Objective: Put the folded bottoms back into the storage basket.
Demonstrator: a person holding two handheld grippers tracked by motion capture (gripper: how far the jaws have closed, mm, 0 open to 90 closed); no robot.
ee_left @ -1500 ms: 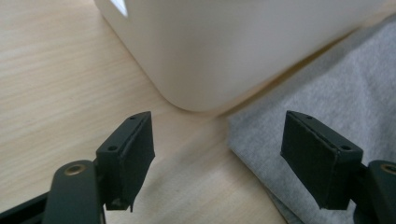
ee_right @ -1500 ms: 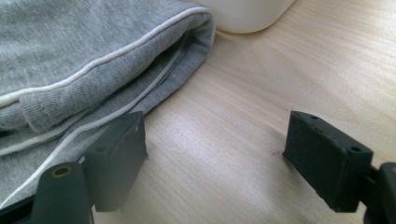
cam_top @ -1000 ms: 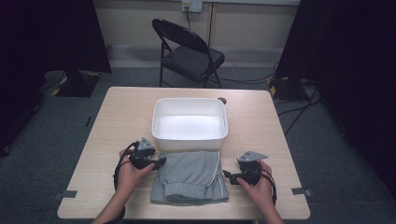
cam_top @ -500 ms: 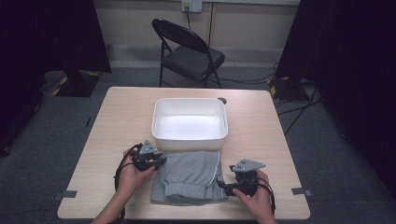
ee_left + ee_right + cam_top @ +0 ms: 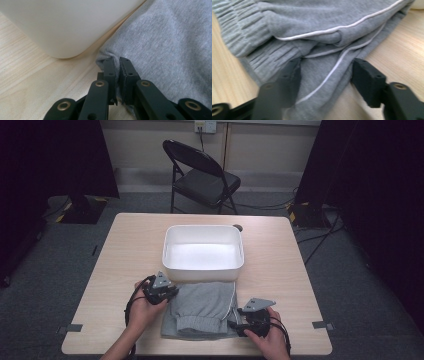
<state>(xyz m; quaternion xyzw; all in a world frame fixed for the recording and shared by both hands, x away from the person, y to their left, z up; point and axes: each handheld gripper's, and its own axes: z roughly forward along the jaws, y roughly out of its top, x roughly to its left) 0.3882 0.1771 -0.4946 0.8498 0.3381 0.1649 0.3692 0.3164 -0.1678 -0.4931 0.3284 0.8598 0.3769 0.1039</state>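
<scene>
A folded grey garment (image 5: 202, 307) with white piping lies on the table in front of a white tub (image 5: 202, 274). My left gripper (image 5: 171, 293) is at the garment's far left corner, close to the tub's wall (image 5: 62, 22). Its jaws have just been closing, and the left gripper (image 5: 118, 62) is shut on a pinch of the grey cloth (image 5: 162, 40). My right gripper (image 5: 235, 326) is at the garment's near right edge. Its jaws have just been closing; the right gripper (image 5: 327, 67) still stands apart, with folds of the garment (image 5: 312, 25) between the pads.
The light wooden table (image 5: 280, 270) has bare wood to either side of the tub and garment. A small dark disc (image 5: 238, 227) lies behind the tub. A black folding chair (image 5: 200, 175) stands beyond the table's far edge.
The left jaws have shut on the garment's corner. The right gripper has slid in toward the garment's near right edge and its jaws have narrowed around the cloth.
</scene>
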